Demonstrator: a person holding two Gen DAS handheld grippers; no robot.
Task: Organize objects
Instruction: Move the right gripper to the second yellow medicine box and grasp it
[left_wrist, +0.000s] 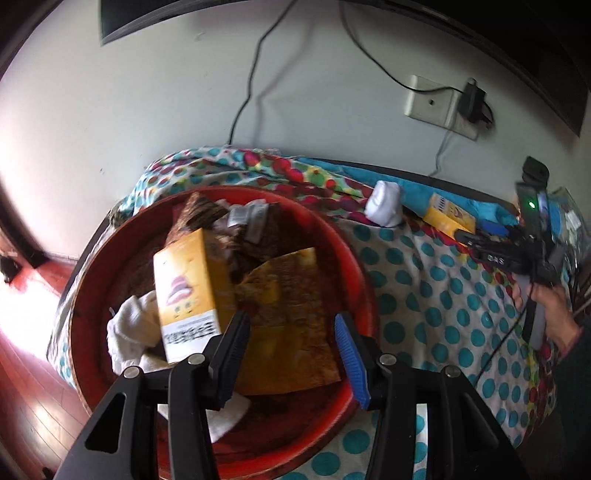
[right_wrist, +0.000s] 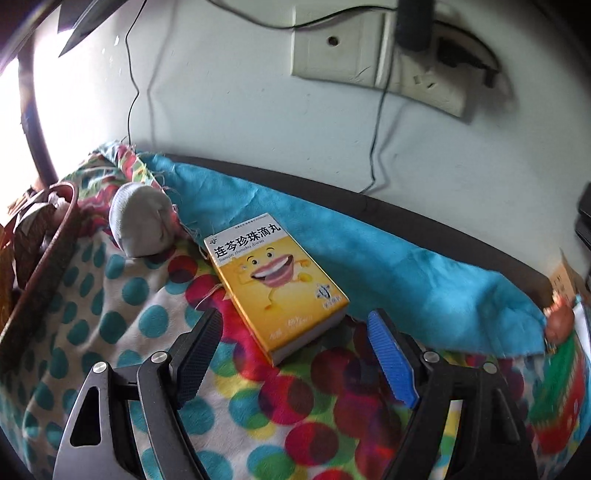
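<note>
The left wrist camera looks steeply down along the left gripper (left_wrist: 291, 332) from close above a red basin (left_wrist: 354, 254), with the spotted cloth (left_wrist: 436, 291) and the wall beyond. The right wrist camera looks down along the right gripper (right_wrist: 295, 332) at a yellow medicine box (right_wrist: 277, 288) lying just ahead of its fingertips. Both views share that box, the rolled white sock (right_wrist: 142, 225), the cloth, the basin's rim and the wall socket (right_wrist: 343, 48); the left view also catches the right gripper far to its right.

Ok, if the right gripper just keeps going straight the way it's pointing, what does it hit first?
Most likely the yellow medicine box lying flat on the polka-dot cloth. The right gripper is open, with the box's near corner lying ahead between its fingers. Depth is hard to judge, so it could meet the cloth just short of the box.
</note>
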